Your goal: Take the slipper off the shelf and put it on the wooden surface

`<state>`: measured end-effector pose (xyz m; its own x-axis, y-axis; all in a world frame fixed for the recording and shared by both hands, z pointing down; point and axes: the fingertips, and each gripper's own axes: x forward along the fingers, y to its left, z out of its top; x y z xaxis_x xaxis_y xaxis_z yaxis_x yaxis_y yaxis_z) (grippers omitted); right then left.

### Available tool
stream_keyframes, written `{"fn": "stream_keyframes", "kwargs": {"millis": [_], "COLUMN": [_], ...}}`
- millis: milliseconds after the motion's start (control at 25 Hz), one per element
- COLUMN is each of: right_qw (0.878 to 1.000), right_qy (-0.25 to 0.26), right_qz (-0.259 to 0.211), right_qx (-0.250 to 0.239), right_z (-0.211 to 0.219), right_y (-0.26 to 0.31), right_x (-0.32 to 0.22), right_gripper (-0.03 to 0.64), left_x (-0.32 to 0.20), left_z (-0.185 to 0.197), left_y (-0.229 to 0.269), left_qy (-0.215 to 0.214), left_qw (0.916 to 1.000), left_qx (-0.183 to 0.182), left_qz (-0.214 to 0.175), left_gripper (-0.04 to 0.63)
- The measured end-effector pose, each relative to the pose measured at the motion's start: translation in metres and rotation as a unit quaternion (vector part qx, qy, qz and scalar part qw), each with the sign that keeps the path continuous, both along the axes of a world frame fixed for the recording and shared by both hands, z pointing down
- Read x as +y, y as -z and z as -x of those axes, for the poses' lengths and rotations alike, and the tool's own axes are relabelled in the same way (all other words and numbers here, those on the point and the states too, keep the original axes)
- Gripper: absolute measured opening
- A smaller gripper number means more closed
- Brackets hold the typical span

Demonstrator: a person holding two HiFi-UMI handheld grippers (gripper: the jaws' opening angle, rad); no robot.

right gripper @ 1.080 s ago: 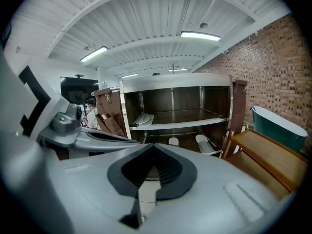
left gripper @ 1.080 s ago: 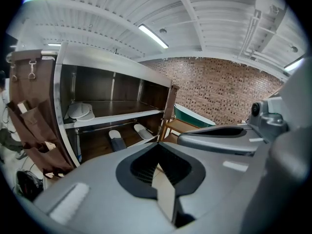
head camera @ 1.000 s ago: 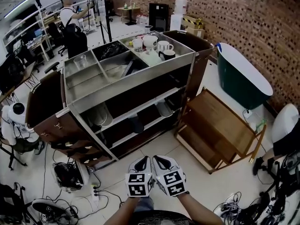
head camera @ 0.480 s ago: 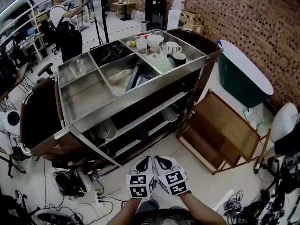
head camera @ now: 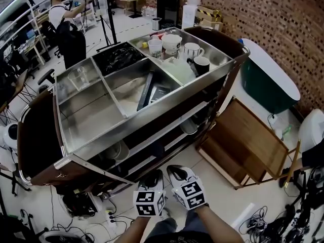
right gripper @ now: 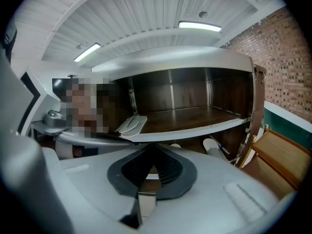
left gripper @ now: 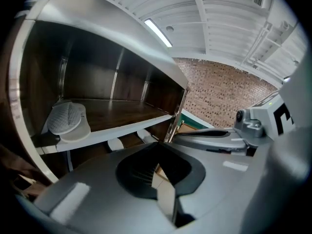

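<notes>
A pale grey slipper (left gripper: 68,121) lies on the cart's dark upper shelf (right gripper: 195,118), toward its left end; it also shows as a slipper (right gripper: 131,124) in the right gripper view. More slippers (head camera: 190,127) rest on the lower shelf. The low wooden stand (head camera: 253,135) sits right of the cart. My left gripper (head camera: 153,177) and right gripper (head camera: 176,172) hang side by side in front of the cart's lower shelves, both shut and empty. Each gripper view shows the jaws closed together: left gripper (left gripper: 158,172), right gripper (right gripper: 148,172).
The steel cart top (head camera: 96,115) carries cups and a bowl (head camera: 172,42) in its bins. A dark green tub (head camera: 271,80) stands by the brick wall. Cables and a power strip (head camera: 109,214) lie on the floor at left. A person (head camera: 63,24) stands far behind.
The head view has come nearer the cart and looks more steeply down. Both grippers stay shut, side by side, now closer to the cart's base.
</notes>
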<state>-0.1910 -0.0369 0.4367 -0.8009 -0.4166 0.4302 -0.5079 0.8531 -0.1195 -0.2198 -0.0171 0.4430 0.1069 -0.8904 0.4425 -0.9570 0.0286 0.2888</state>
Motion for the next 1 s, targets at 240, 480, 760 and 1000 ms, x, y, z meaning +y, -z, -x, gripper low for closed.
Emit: {"fn": "stream_keyframes", "kwargs": {"millis": [240, 480, 760, 1000], "right_qw": [0.999, 0.996, 0.995, 0.996], "right_qy": [-0.005, -0.038, -0.024, -0.011], "right_qz": [0.017, 0.026, 0.029, 0.023], "right_qx": [-0.042, -0.08, -0.092, -0.088], "right_z": [0.01, 0.014, 0.034, 0.051], "right_y": [-0.034, -0.082, -0.136, -0.172], "right_x": [-0.038, -0.093, -0.108, -0.117], "right_gripper": [0.0, 0.0, 0.0, 0.001], "left_x": [-0.027, -0.069, -0.091, -0.097], "left_z": [0.011, 0.018, 0.03, 0.037], "left_y": [-0.03, -0.067, -0.116, -0.146], "left_qy": [0.001, 0.013, 0.032, 0.04], "left_qw": [0.9999, 0.9998, 0.9989, 0.9984], "left_qx": [-0.015, -0.017, -0.032, -0.036], "left_qz": [0.009, -0.001, 0.009, 0.013], "left_gripper": [0.005, 0.005, 0.005, 0.005]}}
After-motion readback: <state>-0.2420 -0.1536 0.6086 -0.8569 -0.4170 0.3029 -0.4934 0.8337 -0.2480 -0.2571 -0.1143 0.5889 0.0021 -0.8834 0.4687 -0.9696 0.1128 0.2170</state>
